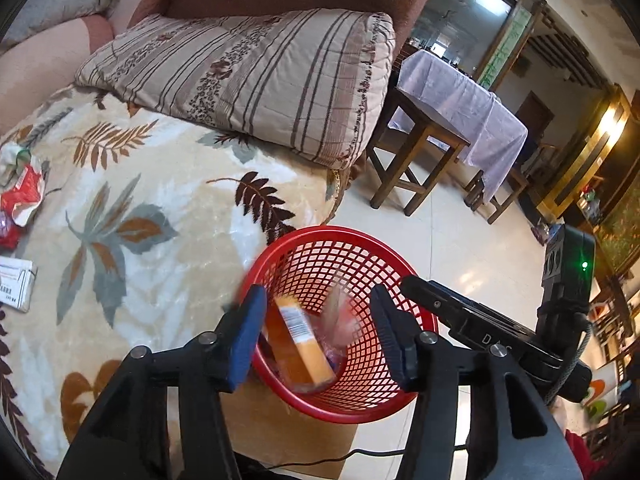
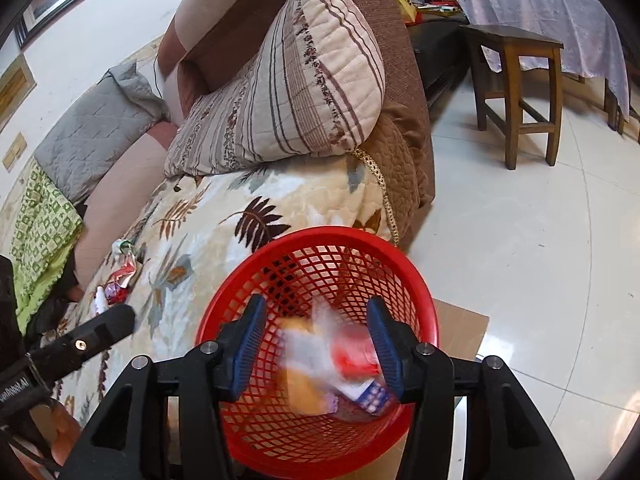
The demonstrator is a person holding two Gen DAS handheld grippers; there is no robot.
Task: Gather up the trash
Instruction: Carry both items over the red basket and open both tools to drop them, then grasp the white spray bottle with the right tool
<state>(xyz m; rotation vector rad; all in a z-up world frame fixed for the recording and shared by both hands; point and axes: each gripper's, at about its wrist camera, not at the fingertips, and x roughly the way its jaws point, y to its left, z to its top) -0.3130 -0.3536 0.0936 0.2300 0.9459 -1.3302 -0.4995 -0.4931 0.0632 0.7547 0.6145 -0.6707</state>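
Right now both grippers hover over the red basket (image 2: 320, 360), the left gripper (image 1: 316, 336) and right gripper (image 2: 316, 344) with jaws spread wide, holding nothing. Below the jaws, blurred wrappers (image 2: 344, 356) and an orange box (image 1: 298, 344) sit inside. More trash (image 1: 22, 196) lies well left on the blanket (image 1: 160, 184); I'd worry a careless reach tips the basket.

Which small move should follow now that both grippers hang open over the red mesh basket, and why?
Probably swing the left gripper toward the crumpled red and white wrapper on the leaf-patterned blanket. Both it and the right gripper are open, empty, above the red mesh basket, where blurred items are dropping, while trash remains.
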